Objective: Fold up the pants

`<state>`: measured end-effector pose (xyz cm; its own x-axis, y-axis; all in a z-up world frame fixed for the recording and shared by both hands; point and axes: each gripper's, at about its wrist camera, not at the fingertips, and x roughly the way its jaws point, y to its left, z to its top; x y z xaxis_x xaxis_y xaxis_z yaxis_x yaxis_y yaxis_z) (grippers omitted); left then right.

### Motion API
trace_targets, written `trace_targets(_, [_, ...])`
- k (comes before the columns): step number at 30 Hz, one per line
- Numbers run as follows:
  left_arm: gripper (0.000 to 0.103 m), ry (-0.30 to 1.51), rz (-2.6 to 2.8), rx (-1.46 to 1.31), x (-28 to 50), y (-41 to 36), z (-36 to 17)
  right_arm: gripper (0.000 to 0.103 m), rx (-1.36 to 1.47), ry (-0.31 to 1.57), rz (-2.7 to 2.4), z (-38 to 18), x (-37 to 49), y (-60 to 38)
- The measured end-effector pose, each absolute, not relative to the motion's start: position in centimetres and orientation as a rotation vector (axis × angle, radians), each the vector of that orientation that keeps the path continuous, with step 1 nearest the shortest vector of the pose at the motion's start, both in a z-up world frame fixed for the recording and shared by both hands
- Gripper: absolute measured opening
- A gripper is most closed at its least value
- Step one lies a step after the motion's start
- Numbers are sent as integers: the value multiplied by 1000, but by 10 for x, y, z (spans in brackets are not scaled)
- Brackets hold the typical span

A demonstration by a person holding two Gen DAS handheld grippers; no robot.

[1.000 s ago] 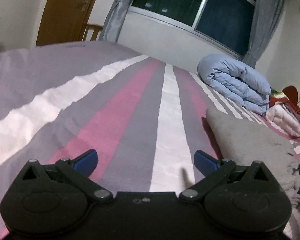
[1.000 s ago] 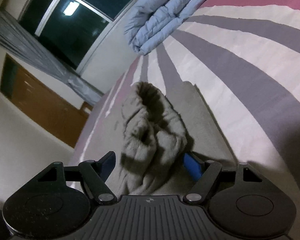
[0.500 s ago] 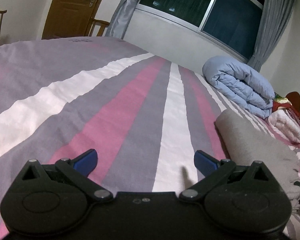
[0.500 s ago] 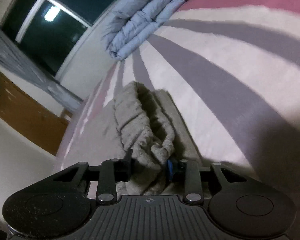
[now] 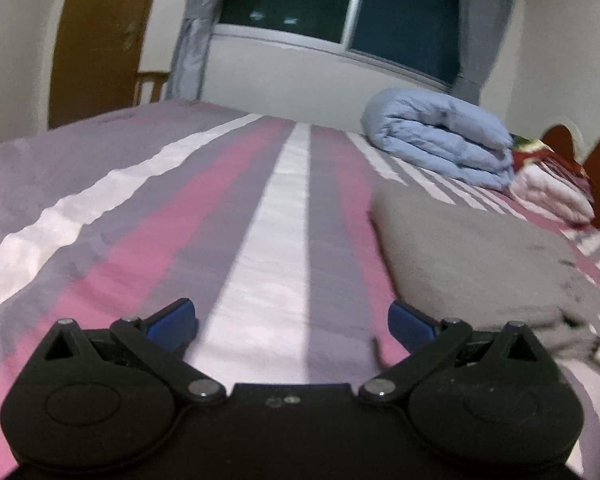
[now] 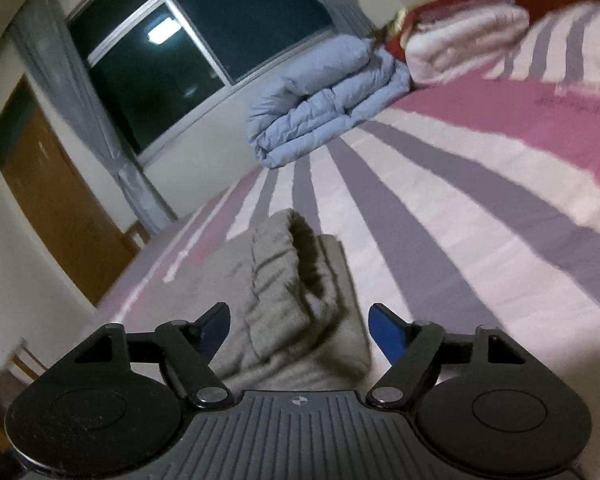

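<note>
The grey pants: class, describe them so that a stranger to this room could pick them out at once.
Start at the striped bed cover. Below the dark window, a rolled blue duvet sits beside a pink-white bundle. Nearer the camera lie the grey pants: the only flat, plain grey, fuzzy item, folded, not puffy.

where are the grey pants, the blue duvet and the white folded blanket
grey pants (image 5: 472, 256), left wrist view, flat top of the folded stack
blue duvet (image 5: 440, 128), left wrist view, upper fold of the roll
white folded blanket (image 6: 464, 36), right wrist view, its top layer
</note>
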<state>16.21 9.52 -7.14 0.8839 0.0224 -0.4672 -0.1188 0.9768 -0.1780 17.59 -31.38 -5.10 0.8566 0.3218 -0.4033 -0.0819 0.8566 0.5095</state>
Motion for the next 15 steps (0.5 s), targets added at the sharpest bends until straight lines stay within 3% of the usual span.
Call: trace_targets(15, [97, 517, -13, -195, 165, 54, -80, 78, 434, 489, 241, -57, 171, -295])
